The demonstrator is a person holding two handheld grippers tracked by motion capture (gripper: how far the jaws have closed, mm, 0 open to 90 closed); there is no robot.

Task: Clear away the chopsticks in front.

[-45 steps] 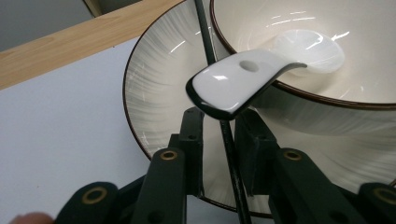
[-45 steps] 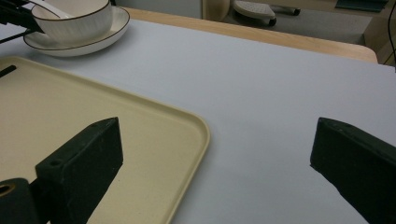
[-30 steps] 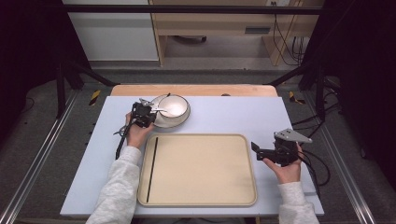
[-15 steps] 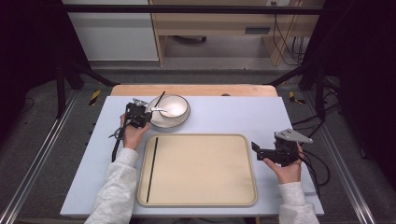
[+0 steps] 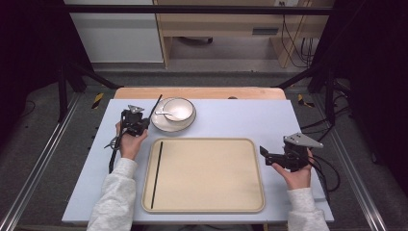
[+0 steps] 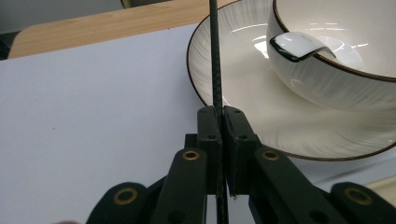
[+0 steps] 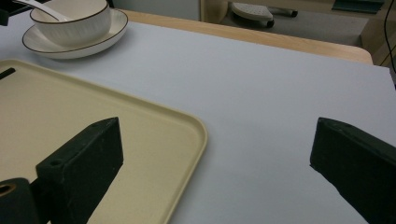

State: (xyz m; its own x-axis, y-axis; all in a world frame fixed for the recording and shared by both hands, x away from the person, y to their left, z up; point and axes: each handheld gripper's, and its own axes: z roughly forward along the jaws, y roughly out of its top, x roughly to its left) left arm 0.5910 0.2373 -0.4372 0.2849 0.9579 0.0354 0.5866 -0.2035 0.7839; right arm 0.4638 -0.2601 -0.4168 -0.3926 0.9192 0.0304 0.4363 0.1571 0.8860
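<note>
One chopstick [image 6: 215, 56] pinched in my left gripper [image 5: 136, 121], beside plate [image 6: 233, 79] — thin rod may pivot, clip bowl [image 5: 178, 109]. Second chopstick [image 5: 157, 173] lies on tray [image 5: 211, 204]. Right gripper [image 5: 267, 153] wide, empty.

A pale blue mat [image 5: 231, 120] covers the wooden table [image 5: 202, 92]; beyond it, grey floor [image 5: 211, 77], a white cabinet [image 5: 115, 33], a wooden shelf unit [image 5: 226, 24]; dark frame rails [image 5: 43, 159] flank both sides.
</note>
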